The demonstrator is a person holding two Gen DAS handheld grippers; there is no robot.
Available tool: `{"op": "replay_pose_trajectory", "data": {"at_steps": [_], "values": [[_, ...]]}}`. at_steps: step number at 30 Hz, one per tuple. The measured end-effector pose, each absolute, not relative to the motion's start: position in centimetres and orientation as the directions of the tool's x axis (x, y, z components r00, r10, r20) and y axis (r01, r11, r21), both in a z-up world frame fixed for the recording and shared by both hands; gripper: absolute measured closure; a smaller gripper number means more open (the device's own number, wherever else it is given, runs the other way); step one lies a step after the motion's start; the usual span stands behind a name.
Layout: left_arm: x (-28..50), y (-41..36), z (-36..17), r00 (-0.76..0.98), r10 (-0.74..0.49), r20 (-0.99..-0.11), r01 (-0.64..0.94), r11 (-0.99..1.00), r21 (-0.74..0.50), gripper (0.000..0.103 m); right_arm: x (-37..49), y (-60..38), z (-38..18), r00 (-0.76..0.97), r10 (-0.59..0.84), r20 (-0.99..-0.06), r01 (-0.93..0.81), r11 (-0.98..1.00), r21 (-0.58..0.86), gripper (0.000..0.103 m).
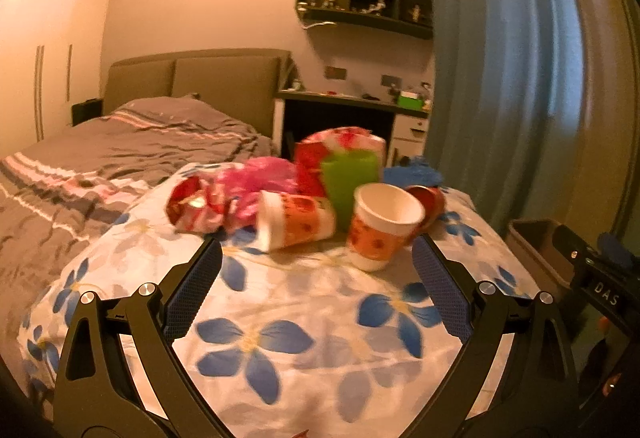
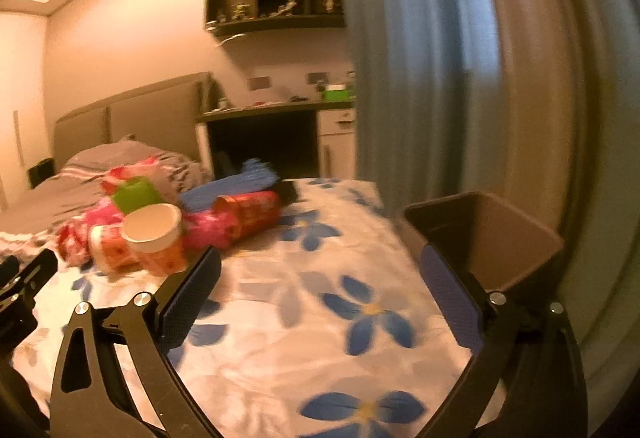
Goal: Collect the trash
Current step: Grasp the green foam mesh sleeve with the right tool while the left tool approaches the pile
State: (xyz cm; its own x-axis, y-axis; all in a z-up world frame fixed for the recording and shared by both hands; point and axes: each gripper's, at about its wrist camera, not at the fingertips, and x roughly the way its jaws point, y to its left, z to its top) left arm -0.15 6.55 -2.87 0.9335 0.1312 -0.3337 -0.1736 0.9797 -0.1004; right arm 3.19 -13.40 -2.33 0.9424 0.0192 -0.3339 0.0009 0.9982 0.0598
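A heap of trash lies on the flowered cover (image 1: 304,318): an upright orange-and-white paper cup (image 1: 380,224), a second cup on its side (image 1: 294,220), a green cup (image 1: 350,180), a red can on its side (image 1: 428,200), a crumpled red wrapper (image 1: 196,206), pink plastic (image 1: 260,176) and a blue bag (image 1: 414,174). My left gripper (image 1: 316,252) is open just short of the cups, holding nothing. My right gripper (image 2: 320,262) is open over bare cover, right of the upright cup (image 2: 154,232) and red can (image 2: 248,212). A brown bin (image 2: 516,234) stands at the bed's right edge.
A grey striped bed (image 1: 120,158) with a padded headboard lies to the left. A desk (image 1: 352,106) with a green box and wall shelves sit behind the heap. A blue curtain (image 1: 500,58) hangs on the right. The right gripper's body (image 1: 600,278) shows at the left view's right edge.
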Motion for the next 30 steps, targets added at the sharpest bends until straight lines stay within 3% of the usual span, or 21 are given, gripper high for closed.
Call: {"op": "replay_pose_trajectory", "data": {"at_steps": [18,23,30], "values": [[1.8,12.5,-3.7,0.907,0.233,-0.352,-0.294,0.946,-0.133,0.010,11.7,-3.4,-0.5,0.880,0.308,-0.362,-0.293,0.951,0.098,0.029],[2.3,14.5,-4.0,0.894,0.262,-0.364,-0.331,0.933,-0.141,0.010,13.2,-0.2,0.3,0.858,0.370,-0.355,-0.382,0.923,0.039,0.029],[3.0,16.6,-4.2,0.883,0.273,-0.383,-0.357,0.919,-0.167,0.010,15.2,3.9,0.6,0.824,0.428,-0.371,-0.491,0.866,-0.091,0.039]]}}
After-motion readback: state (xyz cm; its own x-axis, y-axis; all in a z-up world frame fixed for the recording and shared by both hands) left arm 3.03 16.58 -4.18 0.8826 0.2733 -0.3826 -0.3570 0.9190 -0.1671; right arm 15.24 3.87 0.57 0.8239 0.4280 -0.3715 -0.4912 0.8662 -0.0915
